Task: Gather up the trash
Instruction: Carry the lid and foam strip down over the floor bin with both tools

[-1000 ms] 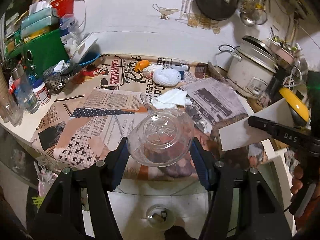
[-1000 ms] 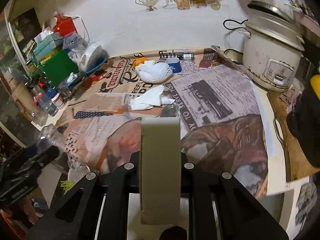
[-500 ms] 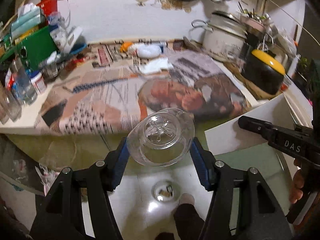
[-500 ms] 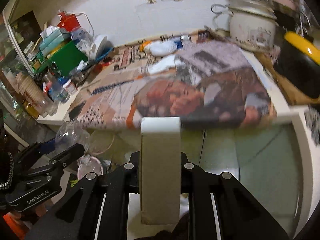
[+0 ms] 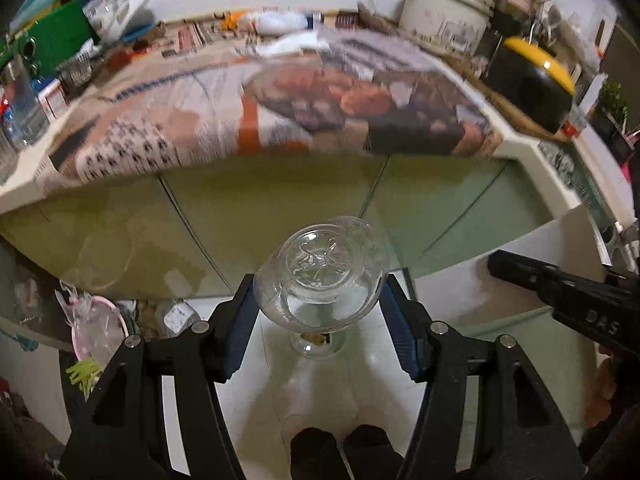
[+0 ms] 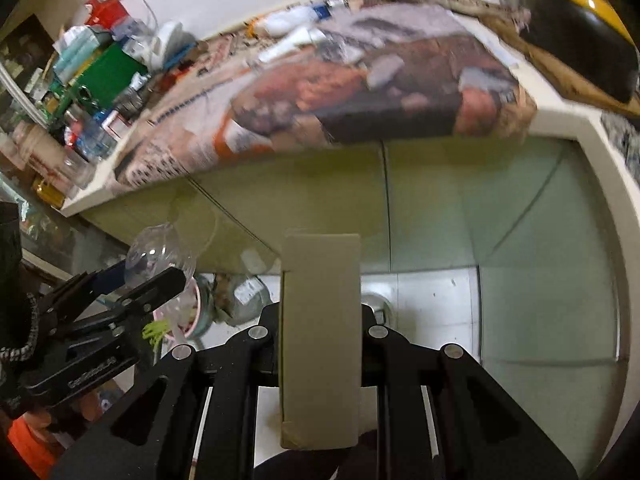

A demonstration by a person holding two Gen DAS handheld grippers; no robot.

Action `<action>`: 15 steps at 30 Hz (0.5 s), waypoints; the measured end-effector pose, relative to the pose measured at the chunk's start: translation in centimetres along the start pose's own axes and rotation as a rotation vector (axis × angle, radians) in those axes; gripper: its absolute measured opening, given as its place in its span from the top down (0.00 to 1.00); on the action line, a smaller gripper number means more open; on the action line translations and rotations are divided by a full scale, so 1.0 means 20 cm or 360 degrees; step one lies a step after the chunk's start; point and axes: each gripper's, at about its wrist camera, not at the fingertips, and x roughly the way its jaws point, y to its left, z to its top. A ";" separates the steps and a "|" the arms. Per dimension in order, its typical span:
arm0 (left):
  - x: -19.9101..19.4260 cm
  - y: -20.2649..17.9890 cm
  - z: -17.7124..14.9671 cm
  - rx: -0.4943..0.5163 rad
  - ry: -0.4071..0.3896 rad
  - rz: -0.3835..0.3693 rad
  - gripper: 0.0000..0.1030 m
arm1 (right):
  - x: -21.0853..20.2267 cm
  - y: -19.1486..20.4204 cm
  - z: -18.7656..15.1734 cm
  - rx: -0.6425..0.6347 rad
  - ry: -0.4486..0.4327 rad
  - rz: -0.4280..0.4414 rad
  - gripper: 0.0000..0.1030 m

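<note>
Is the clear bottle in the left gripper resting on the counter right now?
No. The clear bottle sits clamped in the left gripper out in front of the cabinet doors, above the floor.

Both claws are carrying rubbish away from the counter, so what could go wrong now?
The clear plastic bottle is smooth and squashy, so it might slip from the left gripper. The flat cardboard box sticks far out of the right gripper and could twist or catch on the counter edge.
</note>
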 end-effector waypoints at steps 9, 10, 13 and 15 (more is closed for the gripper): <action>0.64 0.01 -0.29 -0.0159 0.0161 0.0006 0.42 | 0.47 -0.31 -0.18 -0.0005 0.0149 -0.0081 0.86; 0.73 0.02 -0.34 -0.0182 0.0182 -0.0001 0.42 | 0.54 -0.34 -0.21 -0.0008 0.0162 -0.0082 0.86; 1.03 0.07 -0.50 -0.0249 0.0249 -0.0023 0.42 | 0.78 -0.42 -0.30 -0.0020 0.0177 -0.0077 0.85; 1.23 0.10 -0.60 -0.0291 0.0289 -0.0035 0.42 | 0.93 -0.46 -0.35 -0.0016 0.0197 -0.0069 0.86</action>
